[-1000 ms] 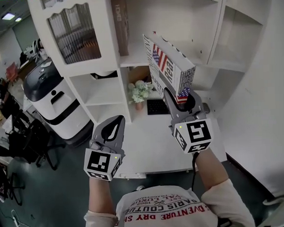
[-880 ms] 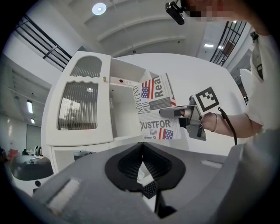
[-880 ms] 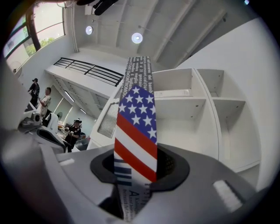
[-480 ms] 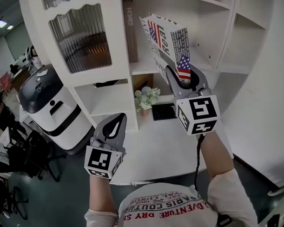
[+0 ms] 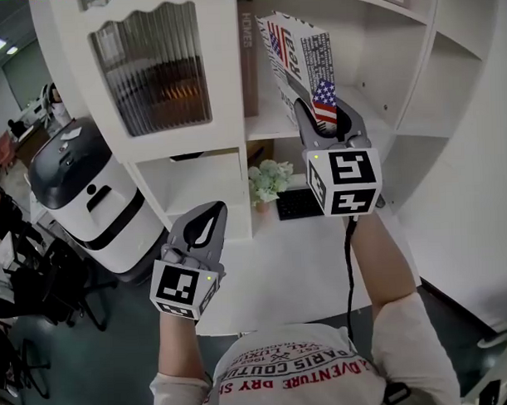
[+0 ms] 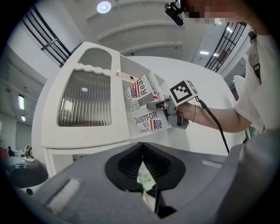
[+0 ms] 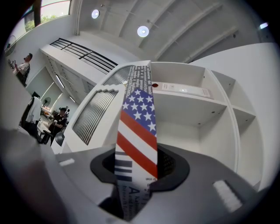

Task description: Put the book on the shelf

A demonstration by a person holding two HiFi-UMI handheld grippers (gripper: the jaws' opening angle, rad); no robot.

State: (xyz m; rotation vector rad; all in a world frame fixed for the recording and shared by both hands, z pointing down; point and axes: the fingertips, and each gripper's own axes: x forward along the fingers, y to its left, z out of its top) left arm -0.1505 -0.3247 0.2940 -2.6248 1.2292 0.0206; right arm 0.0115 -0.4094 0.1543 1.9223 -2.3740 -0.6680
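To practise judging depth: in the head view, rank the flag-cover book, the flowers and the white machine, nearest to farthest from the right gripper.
1. Flag-cover book, held in the right gripper.
2. Flowers, below on the desk.
3. White machine, far left.

White flowers (image 5: 269, 179) beside dark keyboard (image 5: 297, 204); black-topped white machine (image 5: 86, 199), maybe robot, at left.

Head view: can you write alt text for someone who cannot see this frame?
The right tool, shut on a flag-printed book, holds it up at an open compartment of a white shelf unit, next to a brown book standing there. The left tool hangs lower, empty, above a white desk.
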